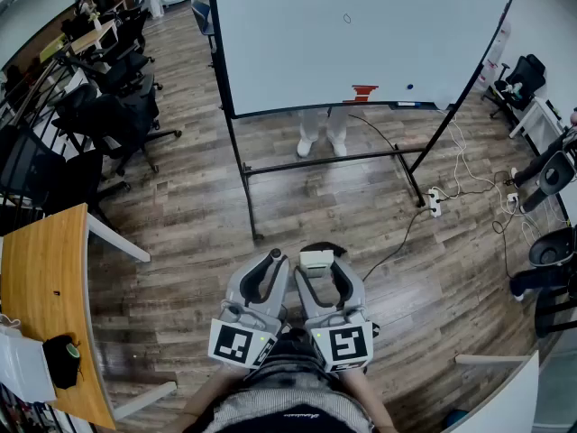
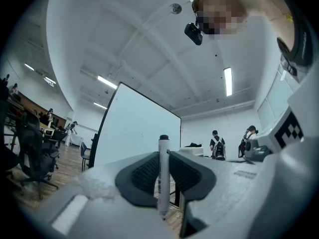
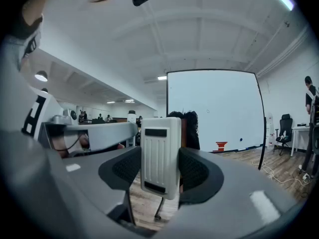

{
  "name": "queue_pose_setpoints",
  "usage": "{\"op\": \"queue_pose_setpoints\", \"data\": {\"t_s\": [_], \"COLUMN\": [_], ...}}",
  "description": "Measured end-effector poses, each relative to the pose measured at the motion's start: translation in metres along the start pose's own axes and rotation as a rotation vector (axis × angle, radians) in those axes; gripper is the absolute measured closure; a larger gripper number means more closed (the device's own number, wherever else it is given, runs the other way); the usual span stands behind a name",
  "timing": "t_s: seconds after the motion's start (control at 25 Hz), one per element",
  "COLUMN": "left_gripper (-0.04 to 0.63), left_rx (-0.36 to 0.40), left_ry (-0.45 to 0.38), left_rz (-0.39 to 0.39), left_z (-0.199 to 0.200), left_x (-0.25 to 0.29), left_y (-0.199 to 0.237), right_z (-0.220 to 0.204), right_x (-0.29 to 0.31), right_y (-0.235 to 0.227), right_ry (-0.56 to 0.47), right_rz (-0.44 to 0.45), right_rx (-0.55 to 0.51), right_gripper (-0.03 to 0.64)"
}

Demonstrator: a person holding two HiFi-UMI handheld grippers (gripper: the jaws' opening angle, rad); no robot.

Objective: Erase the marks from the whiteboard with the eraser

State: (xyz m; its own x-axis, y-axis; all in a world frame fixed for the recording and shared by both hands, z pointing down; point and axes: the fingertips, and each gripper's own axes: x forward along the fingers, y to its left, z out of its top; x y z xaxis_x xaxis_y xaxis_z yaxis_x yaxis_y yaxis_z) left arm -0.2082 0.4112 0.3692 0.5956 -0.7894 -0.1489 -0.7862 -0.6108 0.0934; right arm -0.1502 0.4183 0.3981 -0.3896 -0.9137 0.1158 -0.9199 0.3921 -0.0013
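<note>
A large whiteboard (image 1: 361, 39) on a black wheeled stand faces me across the wood floor, with one small dark mark (image 1: 347, 18) near its top middle. The same whiteboard (image 3: 215, 108) shows in the right gripper view. My right gripper (image 1: 317, 262) is shut on a white eraser (image 3: 160, 156) with a black felt back, held upright. My left gripper (image 1: 272, 258) is shut on a white marker (image 2: 163, 176) with a black cap, also upright. Both grippers are held close to my body, well short of the board.
A red object (image 1: 363, 92) and a small blue dot (image 1: 409, 87) sit on the board's tray. A person's legs (image 1: 323, 133) stand behind the board. Cables and a power strip (image 1: 435, 200) lie right of the stand. Office chairs (image 1: 117, 106) and a wooden desk (image 1: 45, 305) are at left.
</note>
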Motion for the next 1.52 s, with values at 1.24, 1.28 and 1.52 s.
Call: {"op": "queue_pose_setpoints", "data": {"t_s": [1.24,1.28,1.52], "left_gripper": [0.52,0.52,0.52], "left_rx": [0.002,0.004,0.007], "left_ry": [0.023,0.021,0.02], "left_rz": [-0.025,-0.021,-0.004], "left_z": [-0.023,-0.023,-0.032], "left_x": [0.206,0.218,0.286], "left_y": [0.01,0.01,0.009], "right_z": [0.025,0.026,0.03], "right_x": [0.116,0.122,0.158], "right_y": [-0.174,-0.185,-0.243], "right_ry": [-0.041,-0.04,-0.032], "right_rz": [0.054,0.061,0.084], "right_rx": [0.049,0.048,0.047], "right_gripper": [0.374,0.374,0.374]}}
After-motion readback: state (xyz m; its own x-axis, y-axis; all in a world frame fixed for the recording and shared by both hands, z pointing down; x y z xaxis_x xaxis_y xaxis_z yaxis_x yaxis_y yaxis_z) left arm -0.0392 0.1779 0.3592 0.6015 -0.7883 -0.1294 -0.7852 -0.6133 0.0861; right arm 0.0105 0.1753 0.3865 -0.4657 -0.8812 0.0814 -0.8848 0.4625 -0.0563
